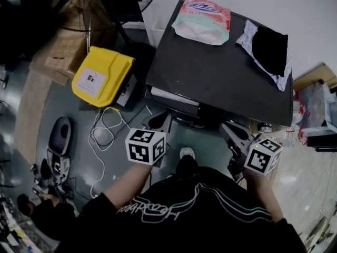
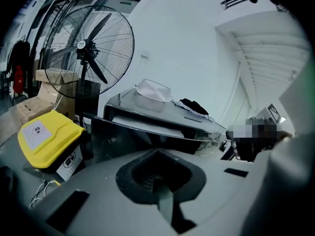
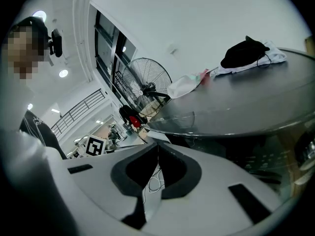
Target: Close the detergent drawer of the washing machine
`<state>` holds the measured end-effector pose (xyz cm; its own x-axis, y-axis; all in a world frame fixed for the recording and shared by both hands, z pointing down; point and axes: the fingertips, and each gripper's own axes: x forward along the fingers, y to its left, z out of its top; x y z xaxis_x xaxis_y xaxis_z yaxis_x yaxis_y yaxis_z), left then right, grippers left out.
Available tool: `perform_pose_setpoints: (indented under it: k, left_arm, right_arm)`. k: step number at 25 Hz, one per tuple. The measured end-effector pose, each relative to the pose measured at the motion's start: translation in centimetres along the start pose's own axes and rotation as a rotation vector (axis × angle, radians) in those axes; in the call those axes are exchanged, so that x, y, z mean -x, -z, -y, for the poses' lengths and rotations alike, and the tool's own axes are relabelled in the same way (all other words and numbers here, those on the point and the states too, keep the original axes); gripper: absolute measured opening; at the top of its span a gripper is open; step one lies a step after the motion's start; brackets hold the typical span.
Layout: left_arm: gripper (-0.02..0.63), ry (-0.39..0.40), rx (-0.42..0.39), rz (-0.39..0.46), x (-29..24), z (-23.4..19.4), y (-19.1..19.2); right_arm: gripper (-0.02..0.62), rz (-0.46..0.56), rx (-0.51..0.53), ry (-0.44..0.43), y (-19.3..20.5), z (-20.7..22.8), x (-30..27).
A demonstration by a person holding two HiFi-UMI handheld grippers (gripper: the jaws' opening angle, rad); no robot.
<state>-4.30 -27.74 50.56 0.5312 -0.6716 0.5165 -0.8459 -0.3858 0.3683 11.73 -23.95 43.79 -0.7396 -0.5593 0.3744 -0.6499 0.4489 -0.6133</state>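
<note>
washing machine (image 1: 221, 73): flat glossy dark top | detergent drawer (image 1: 174, 97): pale slab jutting from its front, just ahead of left gripper (image 1: 164, 119) | left gripper and right gripper (image 1: 227, 128): grey jaws pressed together, empty | rounded yellow box (image 2: 47, 134): missing from the right gripper view

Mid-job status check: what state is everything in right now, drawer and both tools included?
detergent drawer: pulled out, open.
left tool: shut, empty.
right tool: shut, empty.
fan: blades at rest.
detergent bag: lying flat on the washing machine.
yellow box: lid closed.
black cloth: crumpled on the machine top.
</note>
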Motion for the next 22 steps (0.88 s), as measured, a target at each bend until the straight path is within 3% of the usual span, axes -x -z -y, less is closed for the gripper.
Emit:
perform_pose_setpoints:
  k: [4, 9, 22]
  left_arm:
    - [0.023, 0.001, 0.027, -0.004, -1.2, -0.5, -0.8]
    - [0.023, 0.017, 0.001, 0.003, -2.1, -0.7, -1.6]
    - [0.023, -0.032, -0.04, 0.02, -2.9, -0.8, -2.1]
  right_arm:
    - [0.028, -0.002, -0.004, -0.001, 0.1, 0.0, -0.2]
    - [0.028, 0.001, -0.003, 0.012, -0.4, 0.6, 0.0]
    - [0.028, -0.004, -0.021, 0.035, -0.3, 2.1, 0.2]
